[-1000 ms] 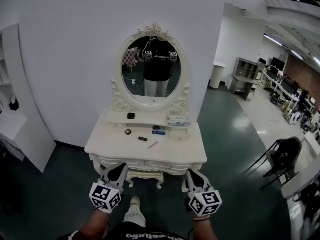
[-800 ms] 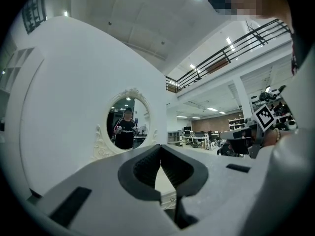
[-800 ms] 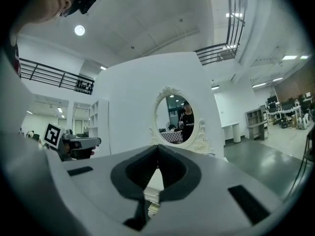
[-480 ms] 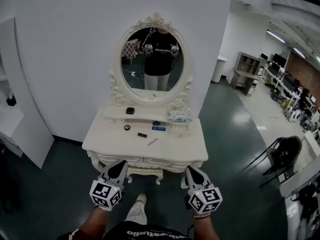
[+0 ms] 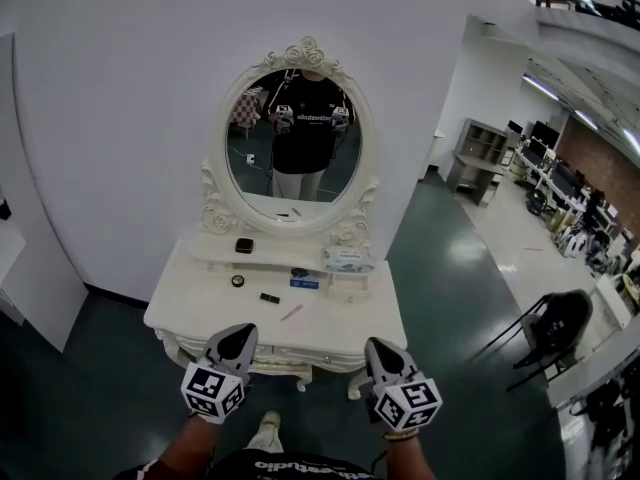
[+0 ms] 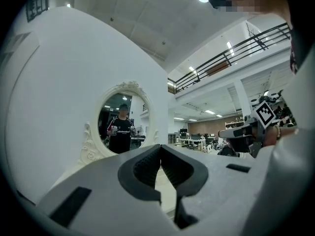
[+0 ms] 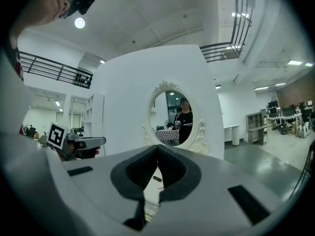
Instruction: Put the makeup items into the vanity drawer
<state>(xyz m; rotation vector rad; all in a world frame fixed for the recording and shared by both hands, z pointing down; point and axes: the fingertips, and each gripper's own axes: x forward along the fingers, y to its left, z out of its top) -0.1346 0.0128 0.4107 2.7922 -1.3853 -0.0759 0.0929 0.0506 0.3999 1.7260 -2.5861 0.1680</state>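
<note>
White-painted, the table carries the makeup items scattered over its top, and its drawer is seen closed. Nothing has been stowed. The left gripper and right gripper are held empty, jaws together, near its front.

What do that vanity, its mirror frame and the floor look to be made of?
Vanity: probably painted wood or moulded resin; cream, smooth, faintly shiny, carved edge.
Mirror frame: same cream finish, moulded roses and scrolls.
Floor: perhaps coated concrete or vinyl; dark green, glossy, with bright reflections.
</note>
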